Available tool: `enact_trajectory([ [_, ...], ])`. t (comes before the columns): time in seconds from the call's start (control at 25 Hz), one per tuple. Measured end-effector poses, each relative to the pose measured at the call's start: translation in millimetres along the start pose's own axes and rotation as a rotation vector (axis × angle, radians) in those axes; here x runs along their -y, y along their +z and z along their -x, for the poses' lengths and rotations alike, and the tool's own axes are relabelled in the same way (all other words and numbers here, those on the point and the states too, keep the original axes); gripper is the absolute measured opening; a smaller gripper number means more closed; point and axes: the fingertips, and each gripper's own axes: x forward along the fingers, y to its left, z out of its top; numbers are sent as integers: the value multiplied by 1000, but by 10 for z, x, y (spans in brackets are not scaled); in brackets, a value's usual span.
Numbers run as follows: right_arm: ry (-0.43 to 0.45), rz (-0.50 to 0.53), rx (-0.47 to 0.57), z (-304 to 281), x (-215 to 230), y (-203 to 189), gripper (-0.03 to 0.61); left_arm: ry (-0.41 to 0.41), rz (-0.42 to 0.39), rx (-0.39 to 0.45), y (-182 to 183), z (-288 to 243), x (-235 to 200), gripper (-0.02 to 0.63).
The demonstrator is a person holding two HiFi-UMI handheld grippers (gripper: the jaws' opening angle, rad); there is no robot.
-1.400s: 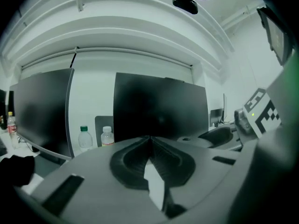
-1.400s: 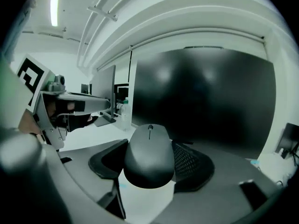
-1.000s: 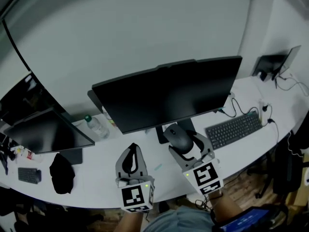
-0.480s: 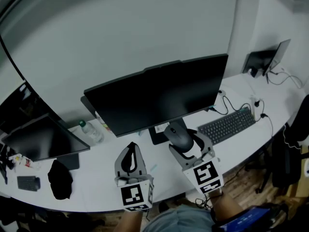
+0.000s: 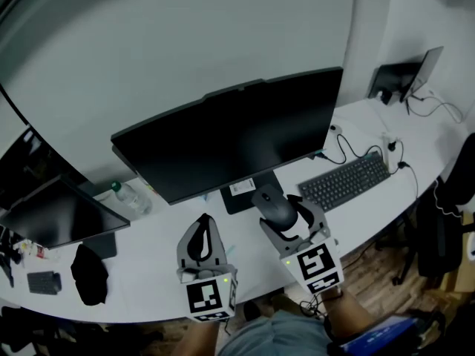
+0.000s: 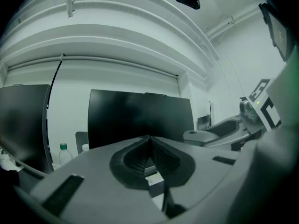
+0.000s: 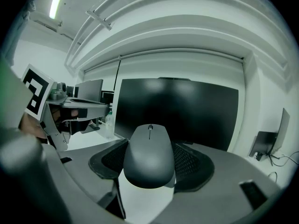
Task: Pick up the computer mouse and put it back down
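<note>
Right gripper (image 5: pixel 284 217) is clamped on the computer mouse (image 5: pixel 273 208), one pad against each flank, and seems to hold it above the tabletop (image 5: pixel 148 252) just in front of the monitor (image 5: pixel 230 139). Left gripper (image 5: pixel 202 248) hangs beside it, jaws together and empty. The mouse's smooth, rounded sides give little purchase, so any tilt or slackening could let it slide out forward. Opening too high would drop it.

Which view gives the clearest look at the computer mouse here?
The right gripper view: the mouse fills the centre, clamped between the jaws, scroll wheel visible. The head view shows it small, from above, in the right gripper. The left gripper view does not clearly show it.
</note>
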Motion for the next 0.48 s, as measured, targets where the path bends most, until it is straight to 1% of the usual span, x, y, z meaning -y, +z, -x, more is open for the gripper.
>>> enact_trajectory([
  [0.16,2,-33,-19,-13,34,-140,302,-8,-18,-10,-93,-50,63,5],
  [0.48,14,-93,-86,-107,46,-526,302,-32,-18,-56,-272,-140,145,5],
])
